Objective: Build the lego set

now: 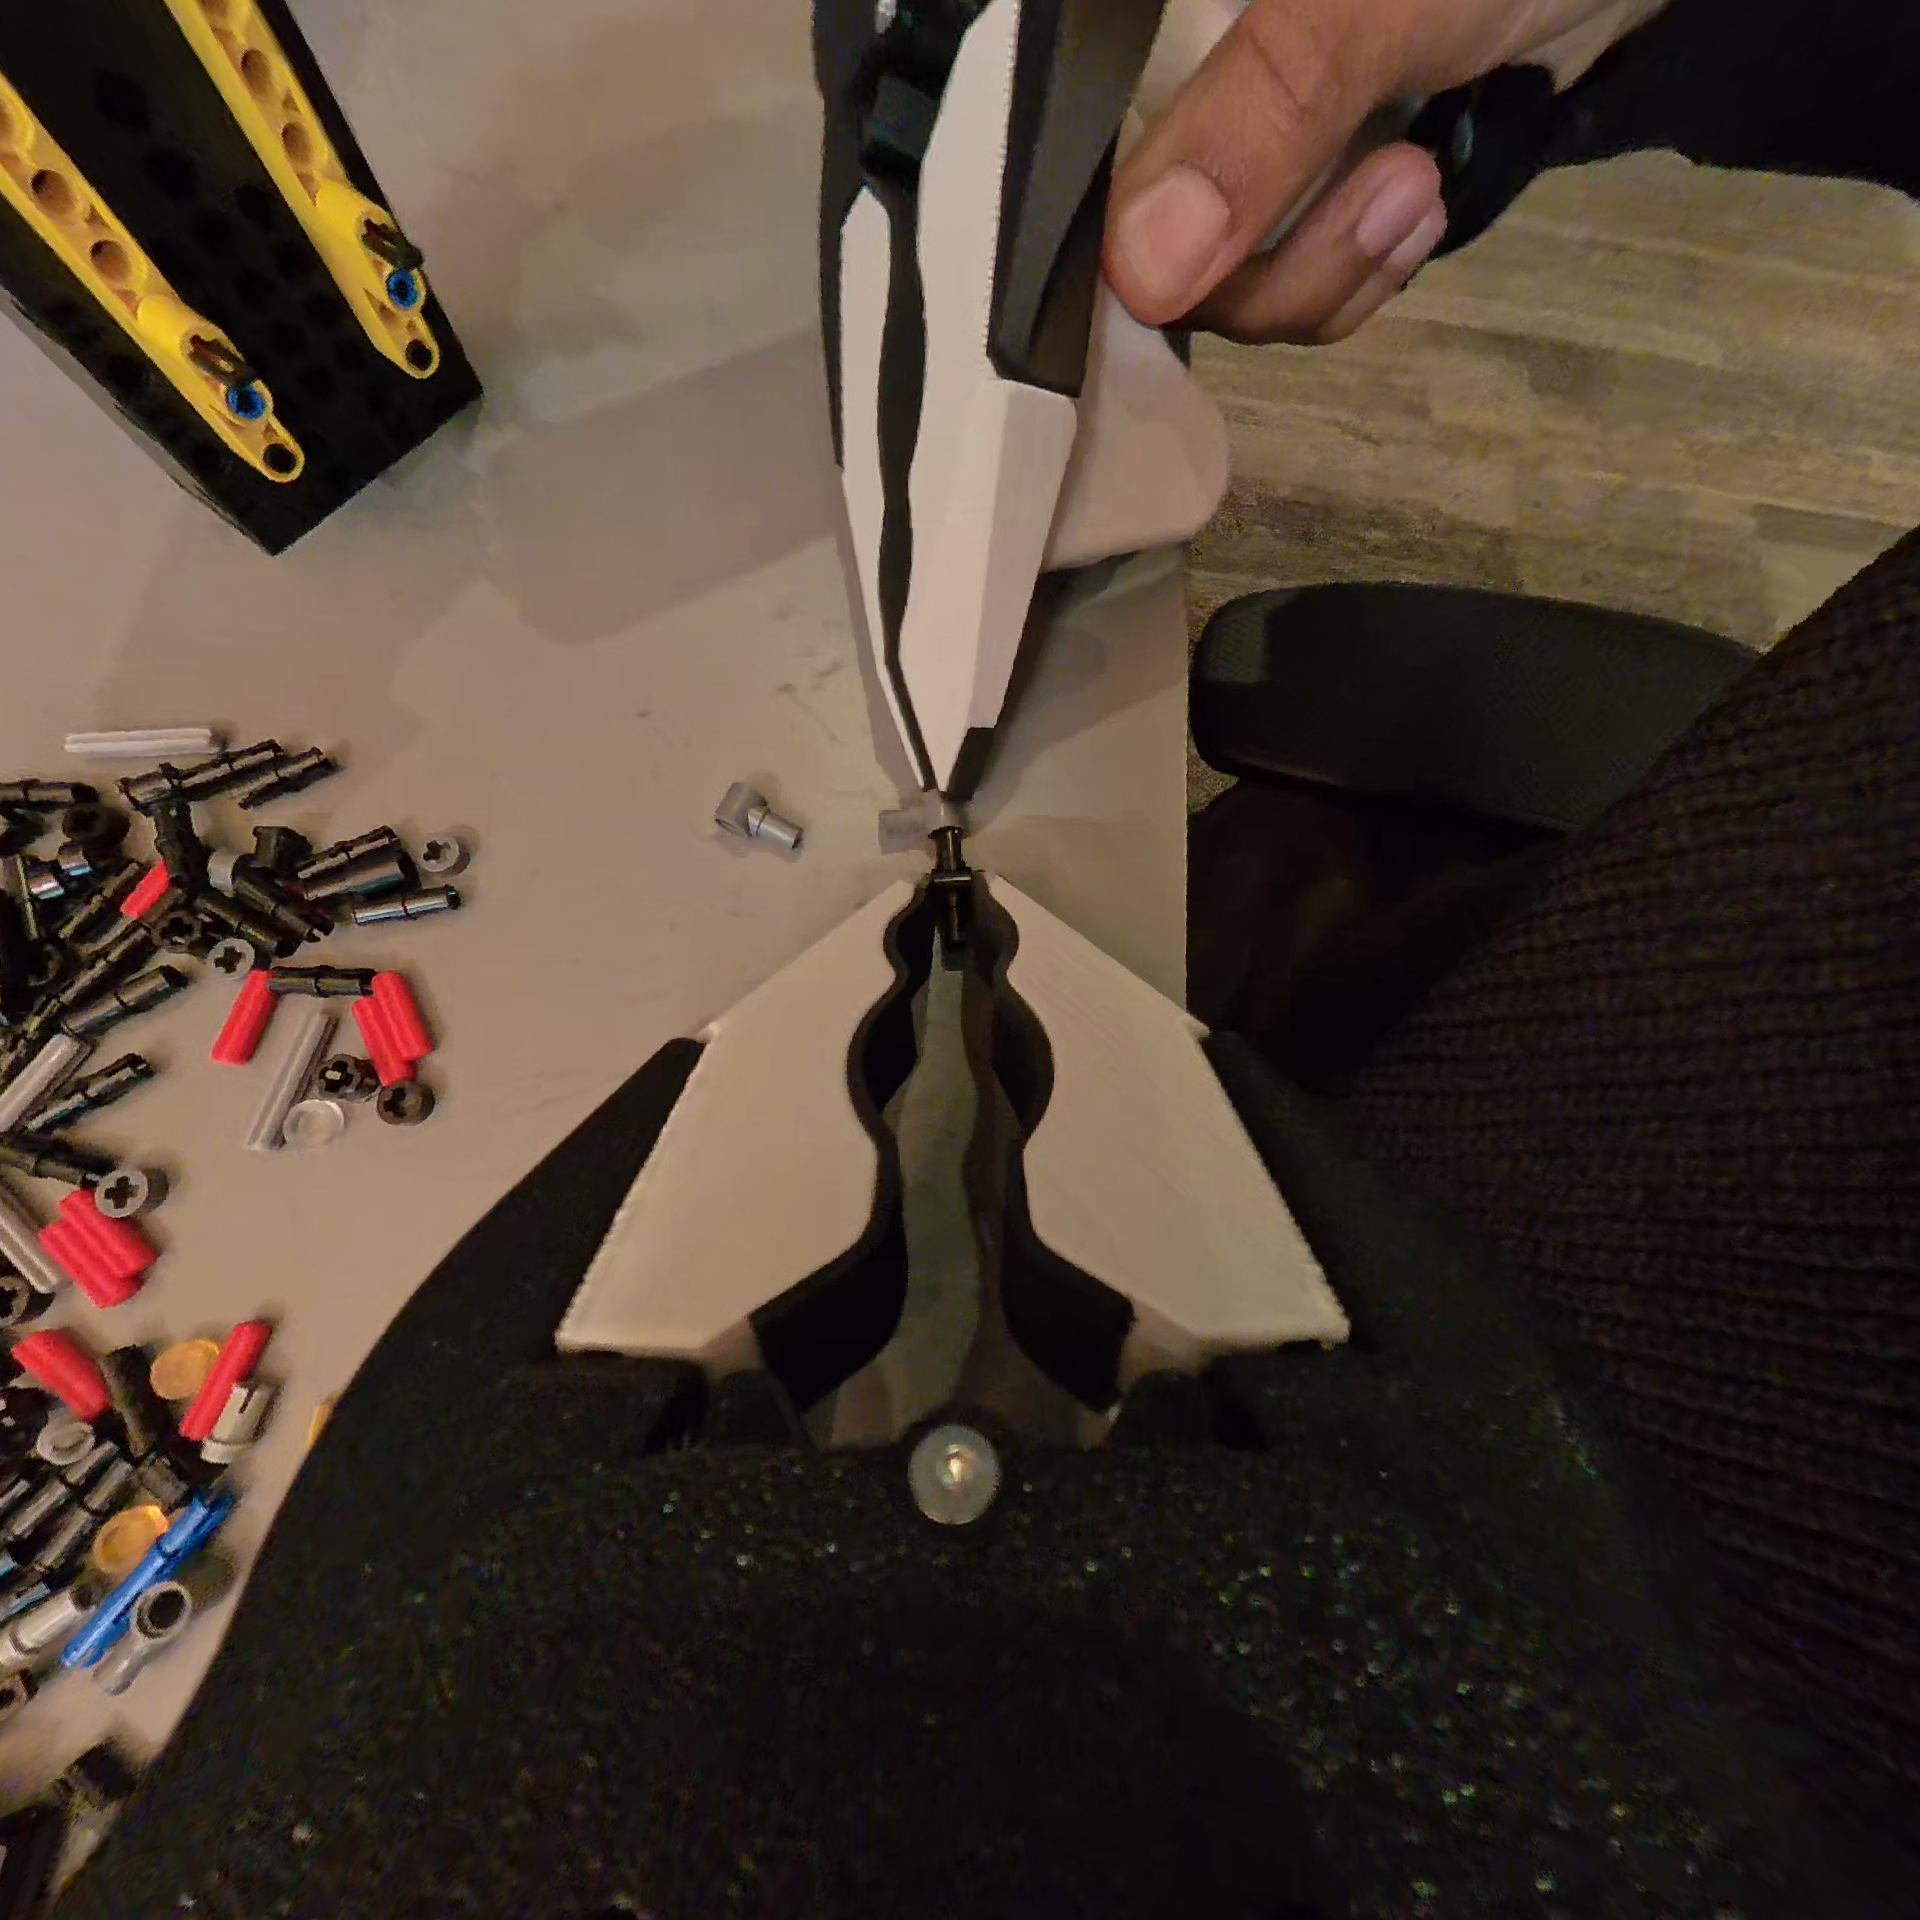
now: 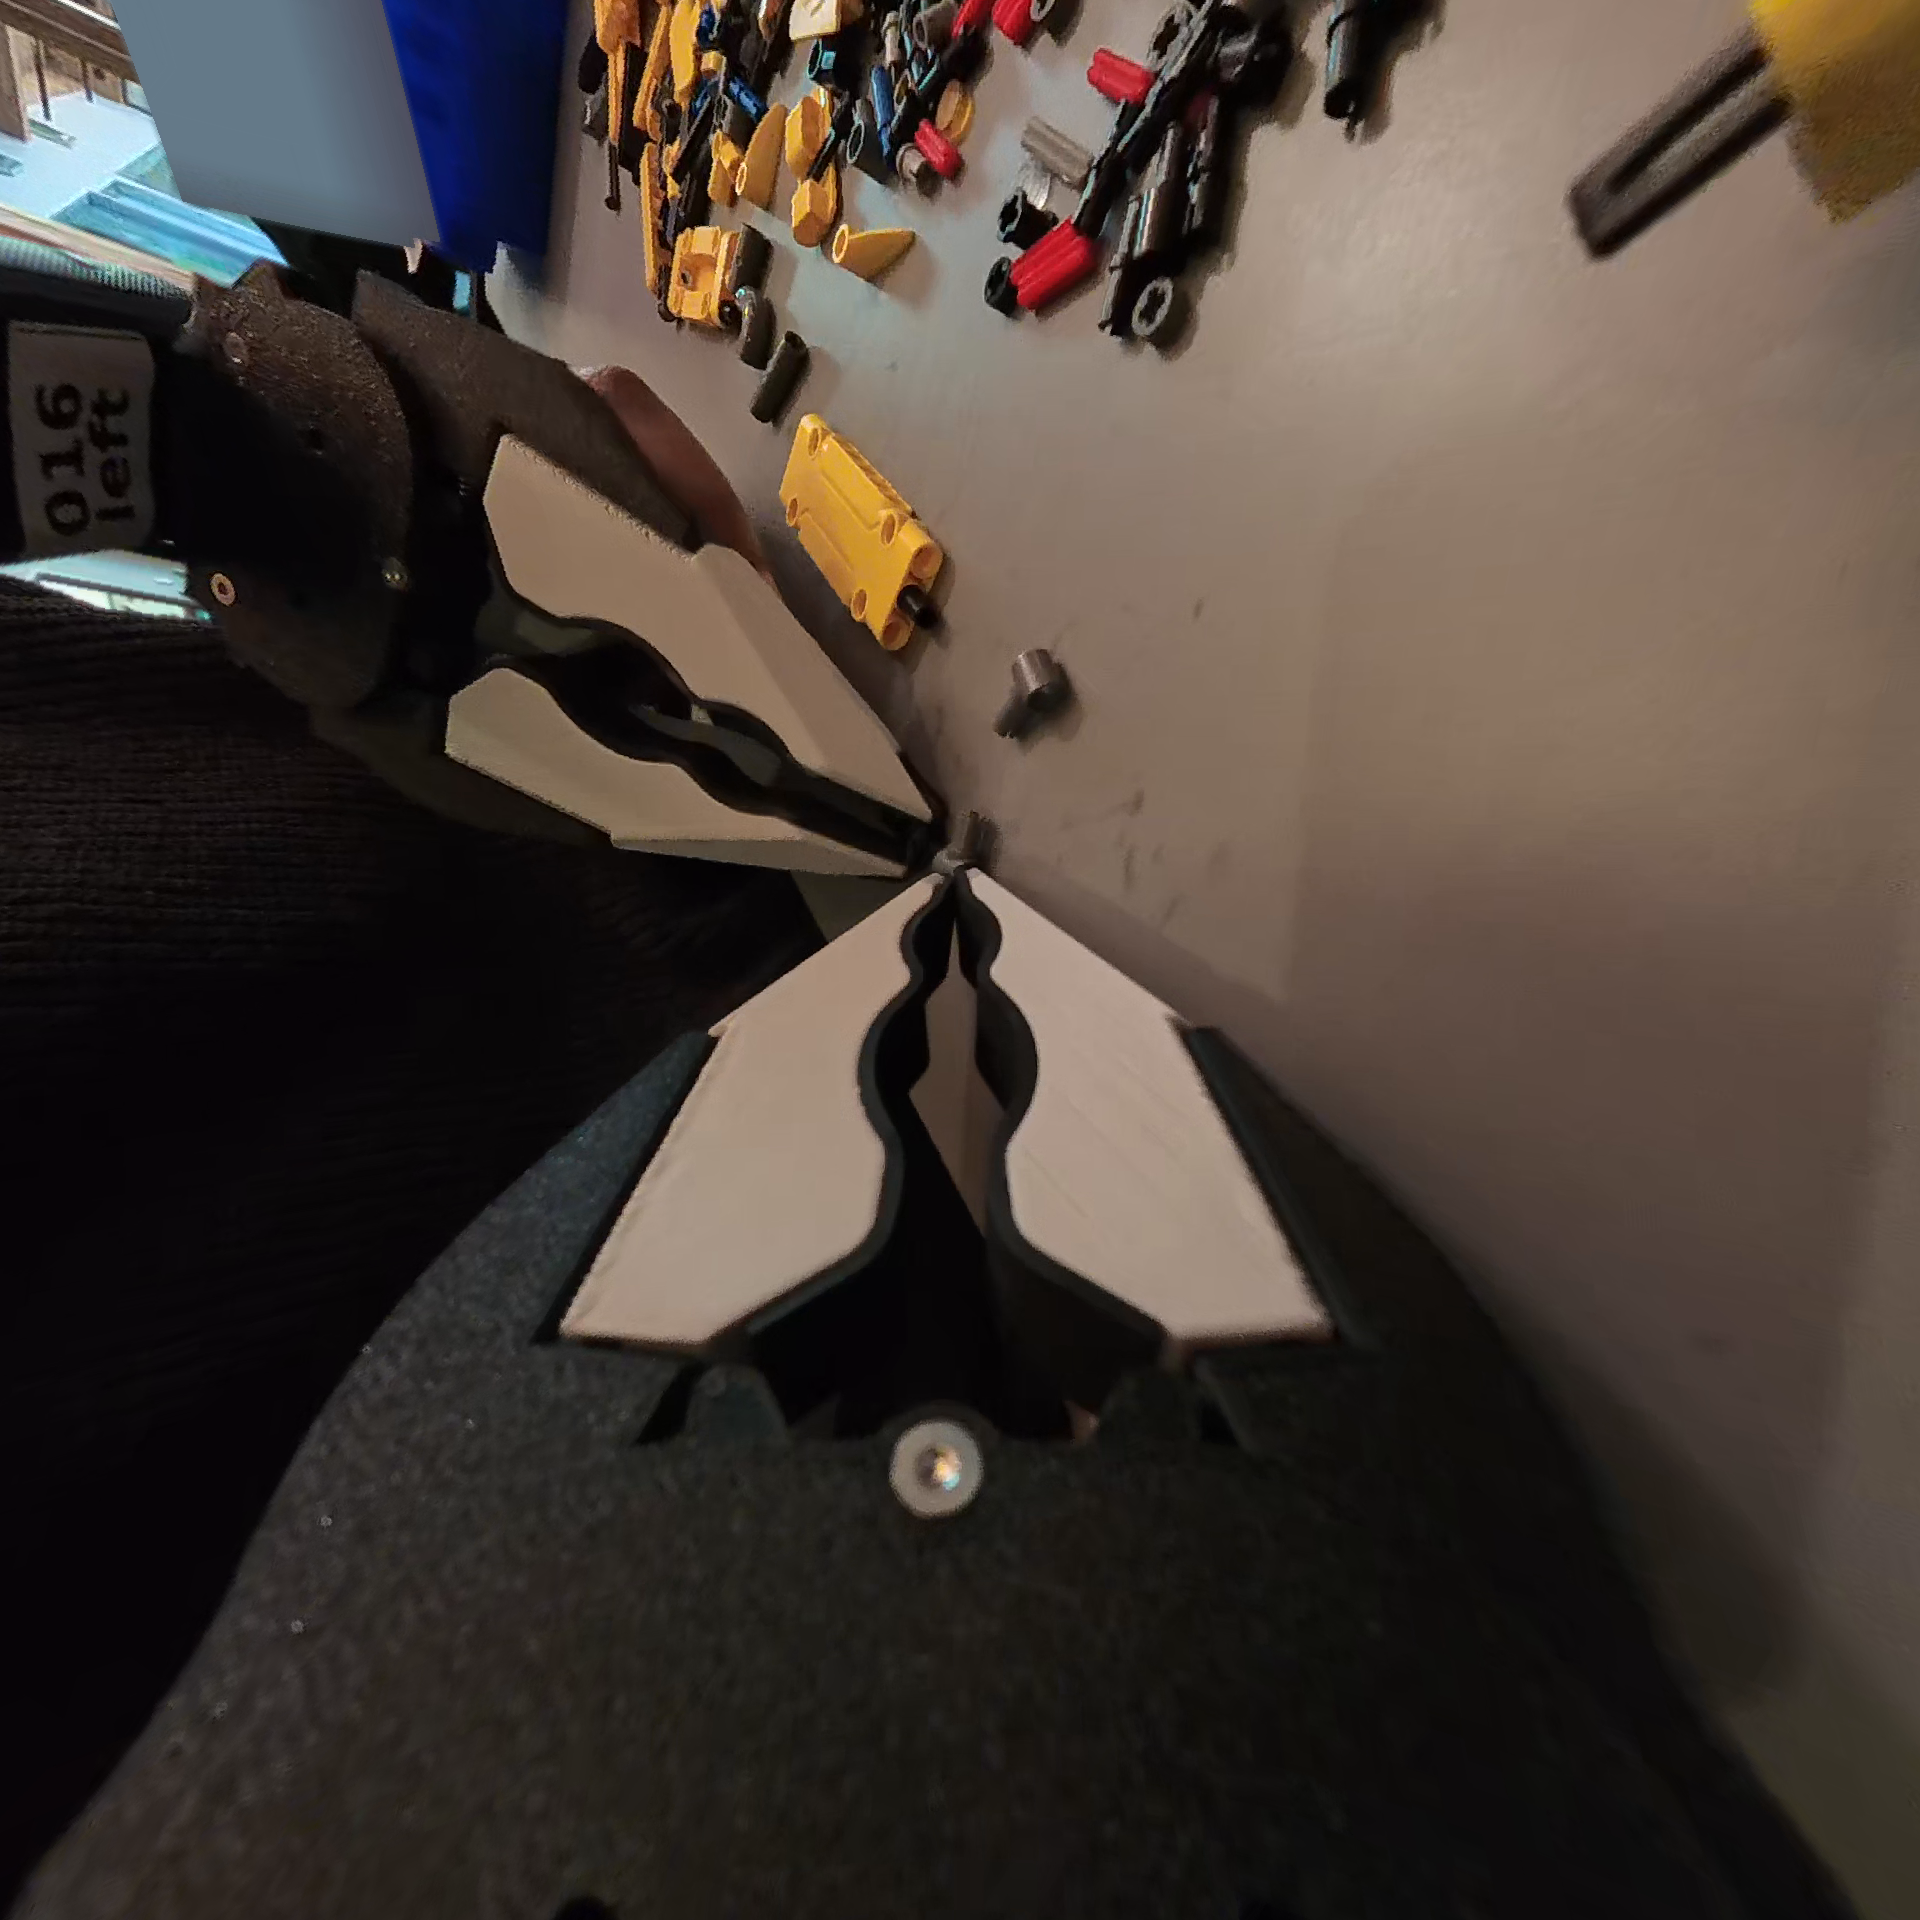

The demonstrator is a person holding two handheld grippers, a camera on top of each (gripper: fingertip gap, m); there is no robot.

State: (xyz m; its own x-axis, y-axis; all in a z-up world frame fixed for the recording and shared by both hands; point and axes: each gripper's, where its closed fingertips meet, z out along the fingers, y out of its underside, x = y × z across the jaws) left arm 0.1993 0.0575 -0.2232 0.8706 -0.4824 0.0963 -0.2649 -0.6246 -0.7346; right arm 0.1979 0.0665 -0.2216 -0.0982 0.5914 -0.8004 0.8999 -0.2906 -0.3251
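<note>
Biggest first: pale desk point(image 1: 623, 644), a black block with yellow beams point(image 1: 208, 260) toward its far corner, and a heap of small pins and bushes point(image 1: 156, 1039) along one side. Both tools meet tip to tip just inside the desk's near edge. Left tool point(image 1: 951, 902) is clamped on a black pin point(image 1: 950, 878), right tool point(image 2: 954, 881) is pinched on a grey connector point(image 1: 912, 826), and the pin's end touches it, roughly in line. A spare grey connector point(image 1: 756, 821) lies just beside them
</note>
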